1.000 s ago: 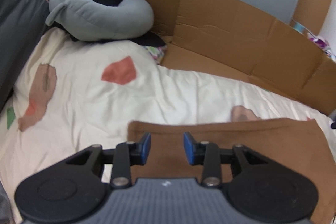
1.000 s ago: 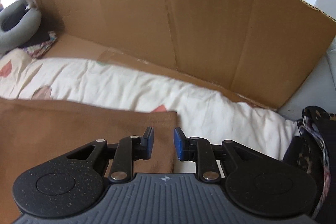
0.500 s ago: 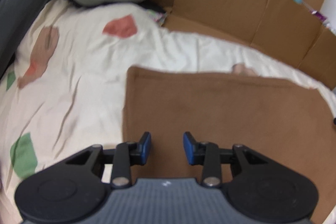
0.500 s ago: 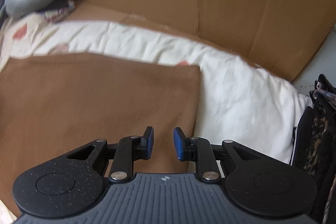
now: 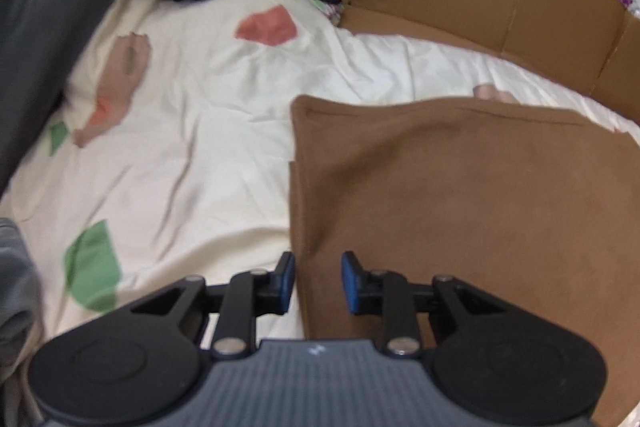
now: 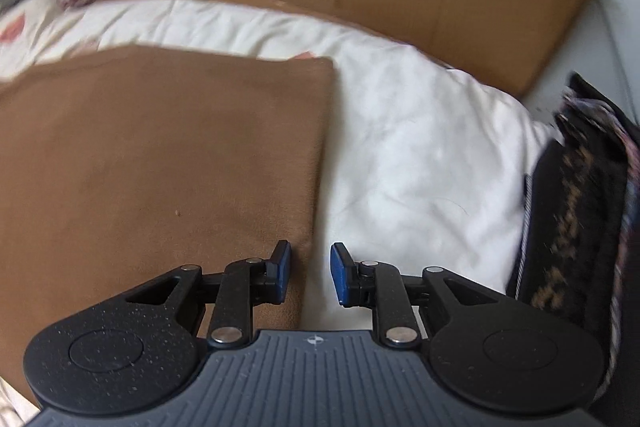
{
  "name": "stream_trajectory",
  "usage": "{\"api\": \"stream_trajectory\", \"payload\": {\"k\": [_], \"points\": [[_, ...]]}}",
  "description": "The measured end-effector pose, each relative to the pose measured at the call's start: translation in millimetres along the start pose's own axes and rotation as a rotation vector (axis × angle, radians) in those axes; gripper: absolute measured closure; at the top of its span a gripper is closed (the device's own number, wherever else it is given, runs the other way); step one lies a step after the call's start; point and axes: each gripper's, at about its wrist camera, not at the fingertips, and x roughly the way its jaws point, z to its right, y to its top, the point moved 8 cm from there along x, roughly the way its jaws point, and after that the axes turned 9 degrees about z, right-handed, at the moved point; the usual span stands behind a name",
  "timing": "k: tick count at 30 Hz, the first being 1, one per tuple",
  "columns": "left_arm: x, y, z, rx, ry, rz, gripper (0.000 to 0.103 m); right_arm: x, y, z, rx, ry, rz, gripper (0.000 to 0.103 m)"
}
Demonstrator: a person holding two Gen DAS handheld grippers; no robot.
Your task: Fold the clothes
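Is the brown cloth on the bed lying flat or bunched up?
Flat. The brown cloth lies spread smooth on the white duvet, with straight side edges and square far corners; its near edge is hidden.

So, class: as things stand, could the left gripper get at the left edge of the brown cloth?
Probably yes. The left gripper hangs open right over the brown cloth's left edge, nothing lies between them, and its jaws have just been closing.

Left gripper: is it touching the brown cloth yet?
Cannot tell. In the left wrist view the left gripper straddles the brown cloth edge, pads unclamped; contact unclear.
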Motion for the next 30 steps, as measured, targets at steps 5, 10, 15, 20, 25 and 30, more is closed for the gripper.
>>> {"api": "stream_trajectory", "payload": {"k": [5, 10, 15, 20, 25, 30], "points": [[-36, 2, 10, 0.001, -0.033, 0.021, 0.071, -25, 6, -4, 0.040, 0.030, 0.051, 0.076], [-61, -1, 37, 0.015, -0.078, 0.032, 0.065, -46, -2, -16, 0.037, 0.068, 0.060, 0.076], [-77, -12, 60, -0.023, -0.116, 0.029, 0.058, -62, -16, -32, 0.013, 0.103, 0.050, 0.076], [-79, -34, 73, -0.014, -0.131, -0.008, 0.058, -67, -34, -53, -0.012, 0.157, 0.019, 0.075], [-72, -60, 66, 0.010, -0.104, -0.063, 0.058, -58, -59, -67, -0.062, 0.169, -0.038, 0.075], [-69, -78, 43, 0.002, -0.053, -0.104, 0.058, -52, -82, -57, -0.083, 0.138, -0.105, 0.075]]}}
